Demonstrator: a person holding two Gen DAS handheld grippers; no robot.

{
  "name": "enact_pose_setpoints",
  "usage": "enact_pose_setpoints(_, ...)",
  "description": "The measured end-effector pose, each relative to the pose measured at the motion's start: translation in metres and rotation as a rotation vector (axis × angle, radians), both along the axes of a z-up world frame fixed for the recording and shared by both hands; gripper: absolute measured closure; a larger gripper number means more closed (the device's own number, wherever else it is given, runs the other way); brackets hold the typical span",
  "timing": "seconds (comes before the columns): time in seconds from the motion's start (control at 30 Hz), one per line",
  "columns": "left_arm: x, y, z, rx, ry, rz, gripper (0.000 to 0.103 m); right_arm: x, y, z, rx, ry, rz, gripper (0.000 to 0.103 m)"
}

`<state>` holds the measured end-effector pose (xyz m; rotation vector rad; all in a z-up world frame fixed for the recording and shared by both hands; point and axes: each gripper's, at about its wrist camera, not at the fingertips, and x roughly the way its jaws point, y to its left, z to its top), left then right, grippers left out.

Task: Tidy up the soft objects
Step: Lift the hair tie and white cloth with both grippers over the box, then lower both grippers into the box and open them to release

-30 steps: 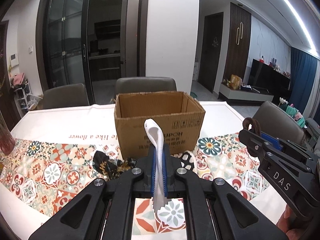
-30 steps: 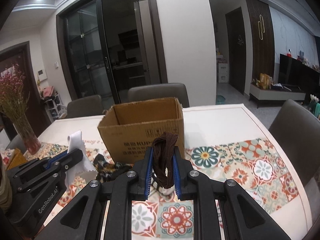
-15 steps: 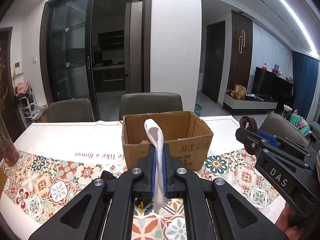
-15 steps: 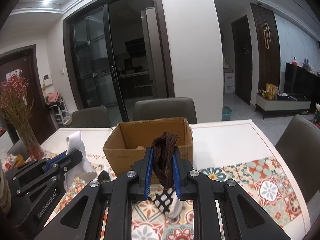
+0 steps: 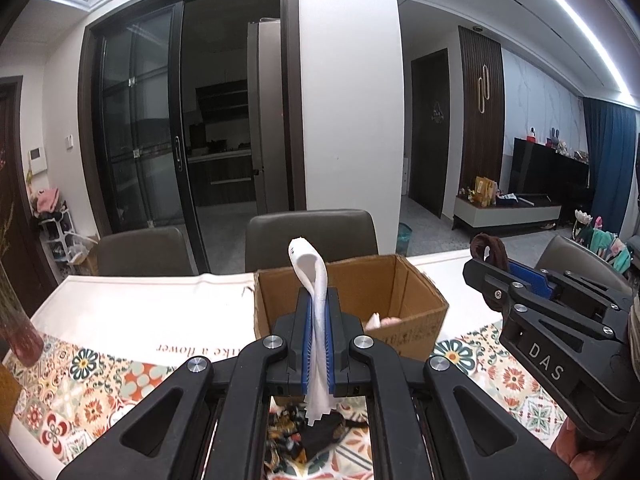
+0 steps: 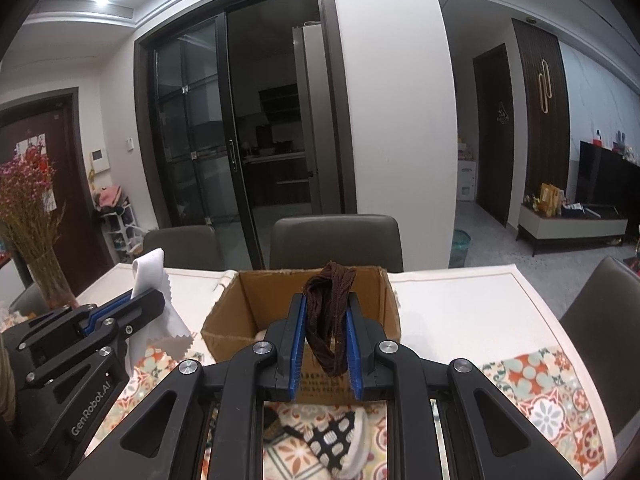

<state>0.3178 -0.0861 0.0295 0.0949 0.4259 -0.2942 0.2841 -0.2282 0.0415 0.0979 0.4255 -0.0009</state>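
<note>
right gripper [image 5: 486,258]: "DAS" in white on its side | left gripper [image 6: 150,298]: "GenRobot.AI" down its body | tablecloth [image 5: 120,312]: "like a flower", upside down from here | box [image 6: 320,384]: printed text on the front, way too blurry and half hidden to read

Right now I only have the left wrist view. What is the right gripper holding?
Observer: The right gripper is shut on a dark brown stocking, looped up between the pads.
Operator: Anything on the table under it?
Observer: A black and white patterned cloth lies on the tablecloth, near side of the box.
Operator: What stands at the far left of the table?
Observer: A glass vase of dried pink flowers.
Operator: And my white cloth?
Observer: The white cloth sticks up above the left gripper and hangs below it, zigzag edge down.
</note>
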Motion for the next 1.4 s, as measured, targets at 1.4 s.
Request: enact_pose_setpoints(1.4,0.128,-0.033,-0.056,0.052,0.193,-0.054,0.095,0.128,-0.010,-0.045,-0.017,0.227,0.053,0.082)
